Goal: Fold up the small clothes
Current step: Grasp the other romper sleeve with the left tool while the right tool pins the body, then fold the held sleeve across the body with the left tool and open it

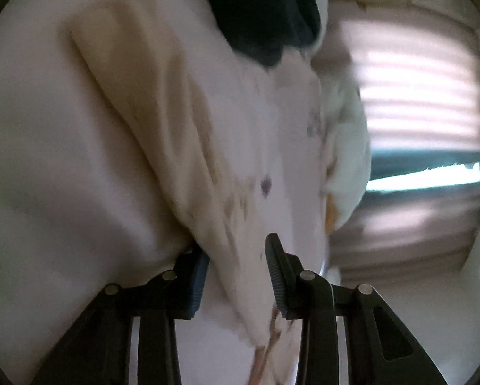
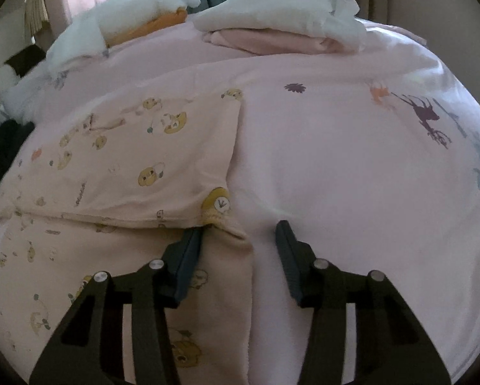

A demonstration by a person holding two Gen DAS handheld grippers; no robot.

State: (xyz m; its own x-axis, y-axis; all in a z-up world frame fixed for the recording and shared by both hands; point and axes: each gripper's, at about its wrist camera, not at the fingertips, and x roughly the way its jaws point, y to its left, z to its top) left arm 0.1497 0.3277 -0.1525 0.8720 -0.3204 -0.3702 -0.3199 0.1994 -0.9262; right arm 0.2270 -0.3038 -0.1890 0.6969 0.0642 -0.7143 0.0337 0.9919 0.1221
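Note:
A small cream garment printed with yellow cartoon figures lies flat on the pink bed sheet, its upper part folded over the lower. My right gripper stands open over the garment's right corner; the bunched corner sits between the jaws, beside the left finger, while the right finger rests over bare sheet. The left wrist view is blurred and tilted. There the same garment runs as a cream band down between the jaws of my left gripper, which is open with gaps on both sides of the cloth.
A folded stack of white and pink clothes lies at the back of the bed. A white and orange plush sits back left, with dark clothing at the left edge. Curtains hang beyond the bed.

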